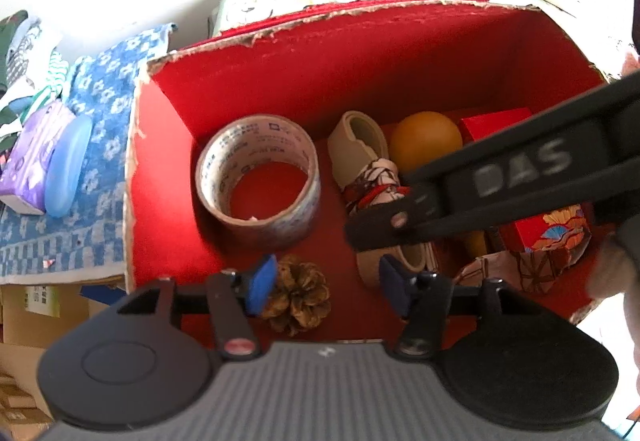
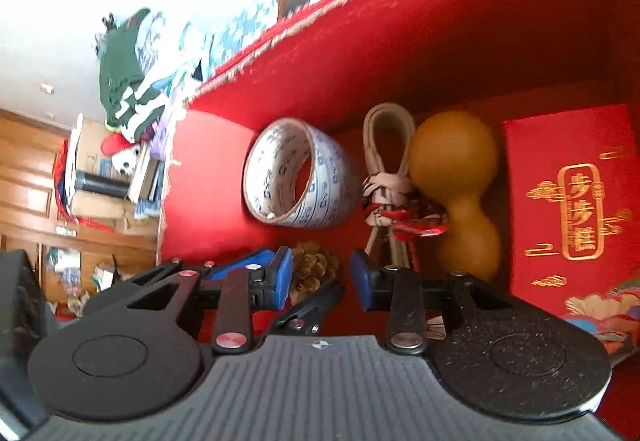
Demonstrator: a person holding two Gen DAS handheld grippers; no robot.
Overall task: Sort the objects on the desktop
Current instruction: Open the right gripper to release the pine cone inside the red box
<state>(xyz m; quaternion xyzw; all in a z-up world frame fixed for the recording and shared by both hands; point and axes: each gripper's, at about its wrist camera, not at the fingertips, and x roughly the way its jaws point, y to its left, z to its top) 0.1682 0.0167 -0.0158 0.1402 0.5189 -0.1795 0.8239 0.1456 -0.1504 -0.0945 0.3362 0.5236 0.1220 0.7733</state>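
Pine cone point(image 1: 298, 295) on floor of red box point(image 1: 360, 53), near front wall, beside tape roll point(image 1: 258, 177). Judged light, brittle, scales snag-prone; to be gripped across mid-body. Left claw point(image 1: 326, 285) wide, cone just beside one pad, unheld. Right claw point(image 2: 322, 275) part-open, empty.

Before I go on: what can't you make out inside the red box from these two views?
- Gourd: lower half hidden by the right hand-held gripper in the left wrist view.
- Pine cone: partly behind gripper fingers in the right wrist view.
- Red packet: cut off by the right edge.
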